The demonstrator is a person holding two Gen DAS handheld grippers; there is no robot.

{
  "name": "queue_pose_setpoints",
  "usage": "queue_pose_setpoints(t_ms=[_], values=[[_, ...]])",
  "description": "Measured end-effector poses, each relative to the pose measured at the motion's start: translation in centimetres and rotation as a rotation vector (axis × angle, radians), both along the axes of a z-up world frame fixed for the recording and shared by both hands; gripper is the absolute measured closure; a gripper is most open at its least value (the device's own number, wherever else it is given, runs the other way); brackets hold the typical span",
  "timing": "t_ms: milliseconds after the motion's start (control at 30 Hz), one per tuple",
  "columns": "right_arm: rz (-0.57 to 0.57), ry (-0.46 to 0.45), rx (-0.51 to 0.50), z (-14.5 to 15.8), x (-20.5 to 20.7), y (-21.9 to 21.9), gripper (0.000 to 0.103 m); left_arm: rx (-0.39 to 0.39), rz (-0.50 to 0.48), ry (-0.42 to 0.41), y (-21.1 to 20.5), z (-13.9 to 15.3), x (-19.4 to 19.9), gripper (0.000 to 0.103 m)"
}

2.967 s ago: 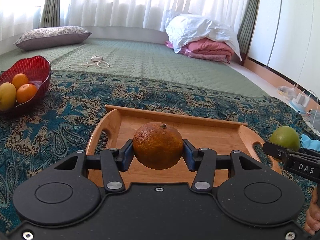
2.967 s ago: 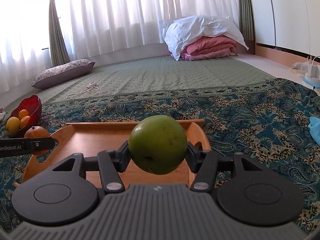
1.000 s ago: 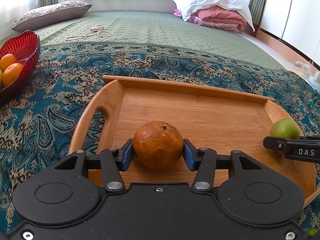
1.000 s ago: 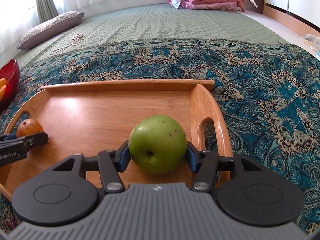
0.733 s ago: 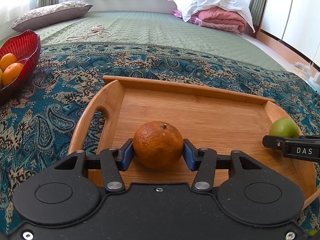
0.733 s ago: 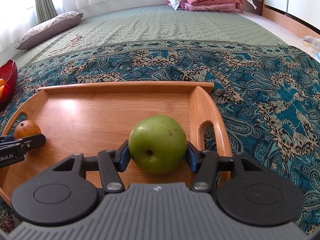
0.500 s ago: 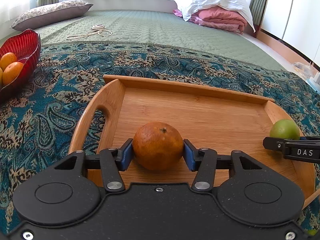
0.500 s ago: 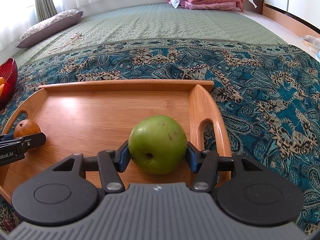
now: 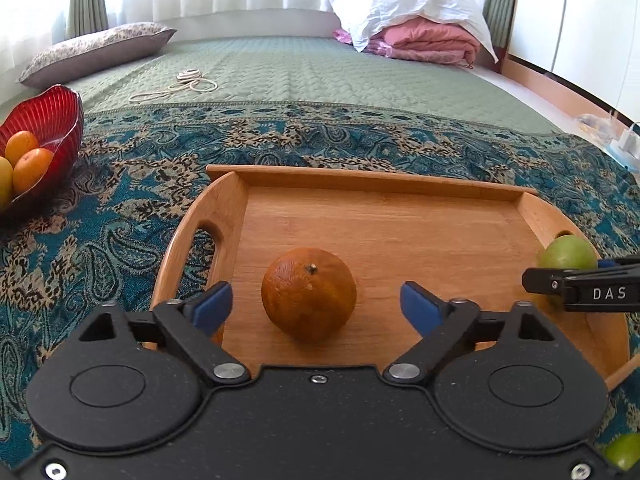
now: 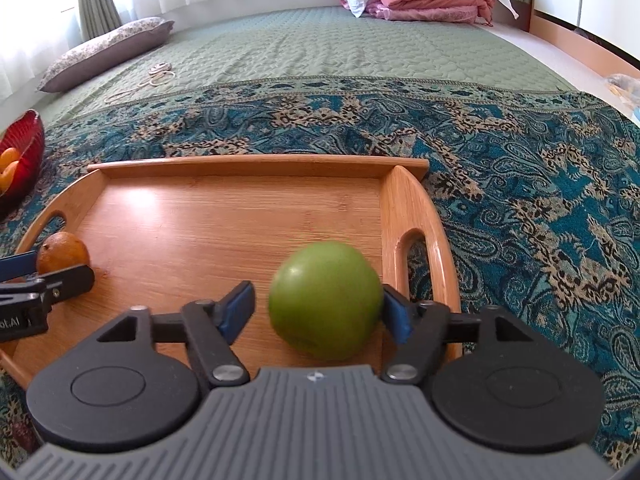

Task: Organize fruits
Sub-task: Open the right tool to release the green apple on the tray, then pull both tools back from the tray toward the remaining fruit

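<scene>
An orange [image 9: 309, 293] rests on the wooden tray [image 9: 380, 216] between the fingers of my left gripper [image 9: 316, 308], which is open and clear of it on both sides. A green apple [image 10: 325, 310] sits on the tray [image 10: 240, 216] near its right handle, between the fingers of my right gripper [image 10: 318, 312], which is open; the apple lies against the right pad and looks blurred. The apple [image 9: 567, 254] and the right gripper's finger show at the right in the left wrist view. The orange [image 10: 63, 258] shows at the left in the right wrist view.
A red glass bowl [image 9: 48, 116] with several fruits stands left of the tray on the patterned blue cloth [image 9: 120, 208]. Another green fruit [image 9: 622, 450] lies at the lower right corner. A cord [image 9: 180, 86], a pillow [image 9: 96, 54] and folded bedding [image 9: 420, 36] lie farther back.
Both grippers have opened and let go of their fruit. The orange and the apple now rest on the tray; the apple has shifted a little to the right.
</scene>
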State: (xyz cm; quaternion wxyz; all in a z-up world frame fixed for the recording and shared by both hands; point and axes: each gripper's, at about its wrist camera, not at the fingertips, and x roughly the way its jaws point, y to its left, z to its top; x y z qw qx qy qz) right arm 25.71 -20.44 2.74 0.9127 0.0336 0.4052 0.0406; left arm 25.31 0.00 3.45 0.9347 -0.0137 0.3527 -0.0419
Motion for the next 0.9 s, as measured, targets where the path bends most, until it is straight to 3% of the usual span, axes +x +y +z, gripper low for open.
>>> queue_pose_setpoints(t_ms=[100,267,533,900], values=[[0.013,-0.019,-0.017,0.3,-0.7,0.1,0.012,0.0,0.004,-0.014,0.1,0.2,-0.9,0.007],[0.034,-0.044,-0.004,0.8,-2.1,-0.1,0.01,0.001,0.013,-0.03,0.6,0.6,-2.5,0.001],[0.066,-0.1,0.015,1.7,-4.6,-0.2,0.004,-0.033,-0.004,-0.084,1.2,1.8,-5.7,0.0],[0.124,-0.202,-0.015,2.3,-9.3,0.9,0.0,-0.021,-0.047,-0.161,0.6,2.4,-10.4,0.0]])
